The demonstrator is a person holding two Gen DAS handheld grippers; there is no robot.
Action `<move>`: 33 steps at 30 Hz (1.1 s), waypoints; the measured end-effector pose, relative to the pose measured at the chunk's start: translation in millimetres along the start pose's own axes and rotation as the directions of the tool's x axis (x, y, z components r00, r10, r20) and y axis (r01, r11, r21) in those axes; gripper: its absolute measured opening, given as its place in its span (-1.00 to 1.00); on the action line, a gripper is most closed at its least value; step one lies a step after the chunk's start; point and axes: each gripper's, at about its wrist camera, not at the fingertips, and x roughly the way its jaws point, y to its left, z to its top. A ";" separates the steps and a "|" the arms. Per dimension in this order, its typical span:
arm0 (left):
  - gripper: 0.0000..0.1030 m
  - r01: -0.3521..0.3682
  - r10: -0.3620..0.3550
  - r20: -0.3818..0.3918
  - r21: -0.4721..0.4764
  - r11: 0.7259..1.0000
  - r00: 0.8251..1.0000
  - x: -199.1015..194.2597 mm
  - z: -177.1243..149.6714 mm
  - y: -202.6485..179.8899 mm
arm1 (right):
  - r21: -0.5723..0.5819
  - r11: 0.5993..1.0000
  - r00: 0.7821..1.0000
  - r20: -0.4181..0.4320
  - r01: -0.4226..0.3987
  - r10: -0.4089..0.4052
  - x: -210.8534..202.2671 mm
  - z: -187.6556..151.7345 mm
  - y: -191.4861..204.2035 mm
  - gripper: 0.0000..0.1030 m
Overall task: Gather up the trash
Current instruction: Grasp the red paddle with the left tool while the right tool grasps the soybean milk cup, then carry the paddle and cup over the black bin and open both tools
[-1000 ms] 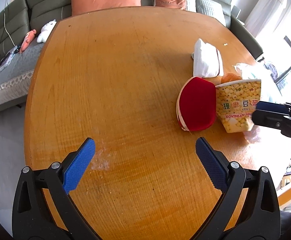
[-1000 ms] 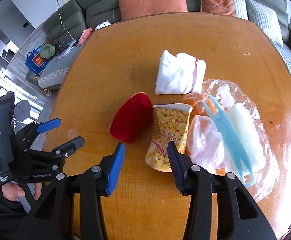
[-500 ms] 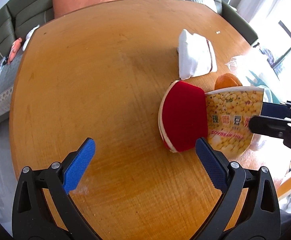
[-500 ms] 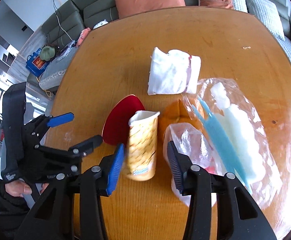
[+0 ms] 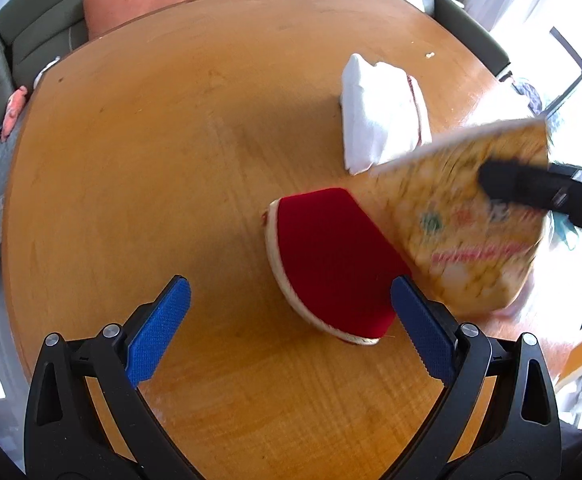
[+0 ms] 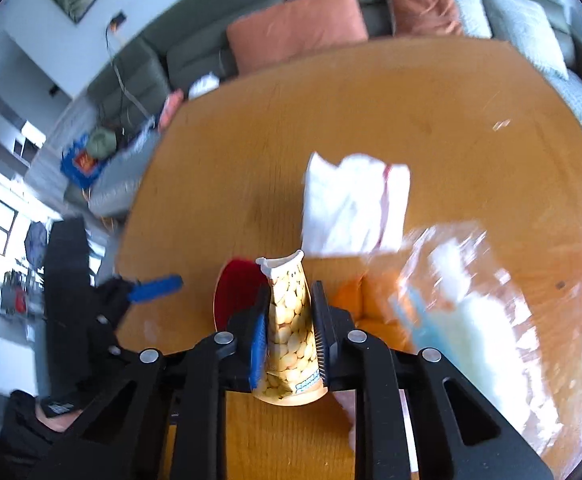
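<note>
Flattened snack cup being carried off the table, red piece being lined up next.

The snack cup (image 6: 291, 320) is being squeezed flat between the pads of the right gripper (image 6: 289, 330), jaws closed tight on its printed sides, and is being held clear of the wooden table (image 5: 131, 160). It is blurred in the left view, so the grip is being judged firm but the paper crushable; the squeeze is best kept steady. The left gripper (image 5: 291, 332) is being held wide open above the near edge of the red piece (image 5: 327, 264), nothing between its pads. The white tissue pack (image 5: 375, 116) is lying farther off; a clear bag (image 6: 471, 300) with orange peel (image 6: 363, 300) is lying at right.
</note>
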 end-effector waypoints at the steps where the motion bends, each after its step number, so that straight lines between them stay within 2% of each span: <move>1: 0.88 0.010 -0.010 0.000 -0.003 1.000 1.000 1.2 1.8 -0.5 | 0.005 1.000 1.000 0.009 0.003 -0.003 -3.3 1.6 -2.0 -0.57; 10: 0.88 0.054 -0.056 -0.035 -0.059 0.997 0.998 17.2 20.5 -14.8 | 0.039 0.999 0.998 0.044 0.032 -0.034 -13.6 8.5 -17.6 -0.57; 14: 0.87 0.049 -0.049 0.008 -0.081 0.995 0.999 16.5 23.4 -20.0 | 0.055 0.998 0.998 0.055 0.037 -0.040 -14.1 14.9 -16.6 -0.57; 16: 0.55 0.049 -0.047 0.031 -0.064 0.997 0.998 15.1 24.5 -22.8 | 0.055 0.998 0.998 0.055 0.039 -0.042 -14.4 15.2 -15.8 -0.57; 17: -0.03 0.046 -0.045 0.018 -0.055 0.997 0.999 18.1 24.5 -23.4 | 0.057 0.998 0.998 0.054 0.035 -0.038 -14.7 15.7 -16.4 -0.57; 18: -0.03 0.048 -0.048 -0.001 -0.059 0.997 0.999 21.7 23.5 -22.0 | 0.056 0.998 0.998 0.054 0.034 -0.037 -14.9 16.2 -15.8 -0.57; 26: -0.02 0.094 -0.094 0.013 -0.094 0.991 0.996 5.4 1.6 -3.0 | 0.018 1.000 0.998 0.057 0.015 -0.016 -17.5 15.5 7.0 -0.57; 33: -0.03 0.062 -0.055 0.054 -0.140 0.988 0.997 -26.4 -31.2 22.7 | -0.059 0.998 0.999 0.033 -0.023 0.025 -10.4 6.6 53.0 -0.57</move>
